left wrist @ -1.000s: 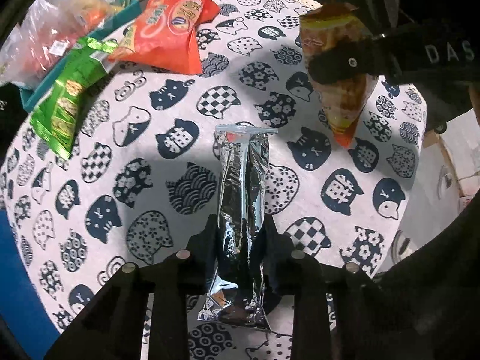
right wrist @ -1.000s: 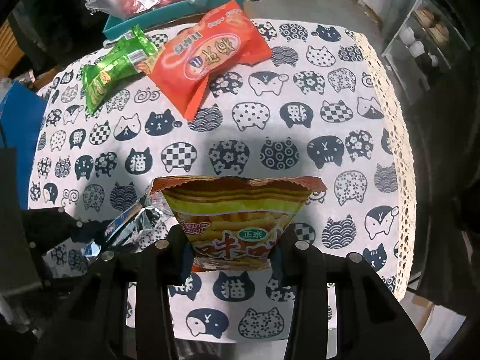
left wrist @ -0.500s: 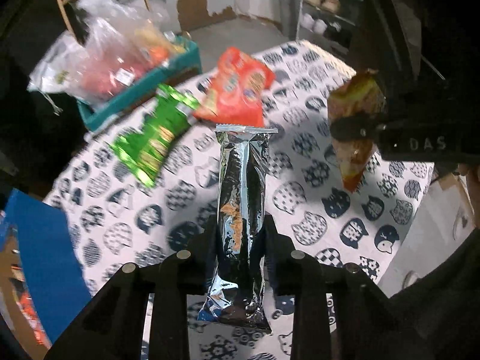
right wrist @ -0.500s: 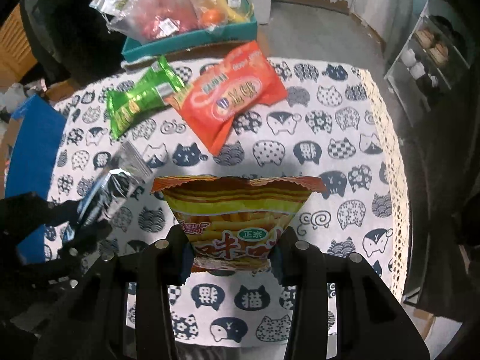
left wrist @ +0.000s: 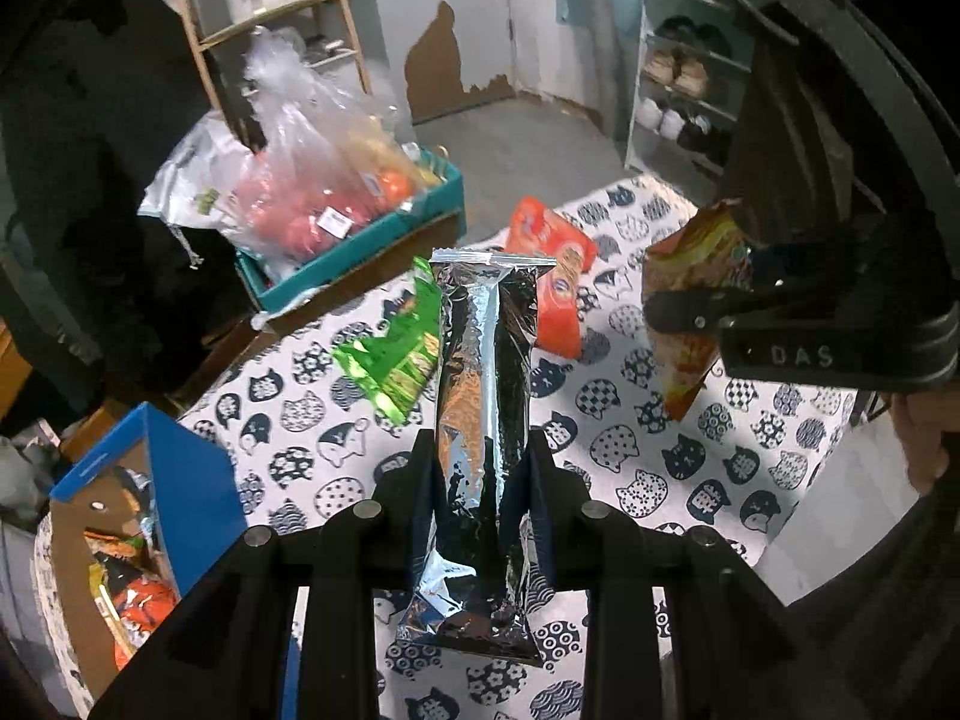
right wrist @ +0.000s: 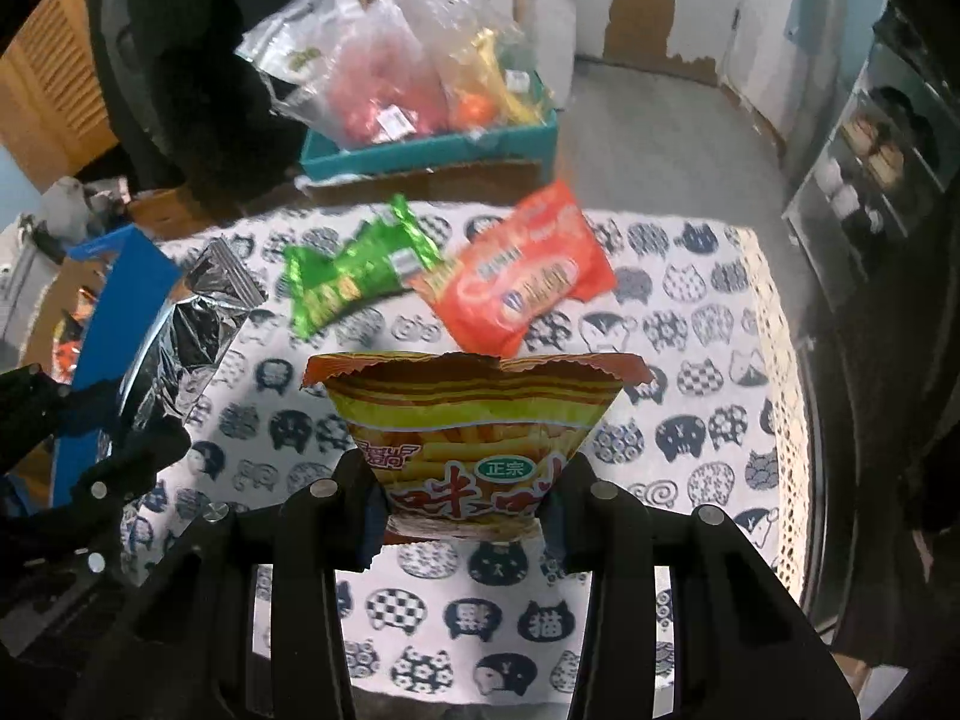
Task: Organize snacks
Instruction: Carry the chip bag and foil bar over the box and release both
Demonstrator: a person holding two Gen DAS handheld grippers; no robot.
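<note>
Left gripper (left wrist: 483, 468) clamps a silver foil packet (left wrist: 483, 396); right gripper (right wrist: 462, 492) pinches a yellow fries bag (right wrist: 474, 426). Carry both level to the blue box (left wrist: 198, 480), releasing only once inside.

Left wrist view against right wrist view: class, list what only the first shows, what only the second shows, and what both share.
Only the left wrist view shows snacks lying inside the blue box, a hand at the right edge, and the silver packet's back seam.

Only the right wrist view shows the printed front of the yellow chip bag and the tablecloth's lace edge.

Both show the silver packet clamped in the left tool, the chip bag clamped in the right tool, the green packet and orange packet lying on the cat-print tablecloth, and the teal tray.
</note>
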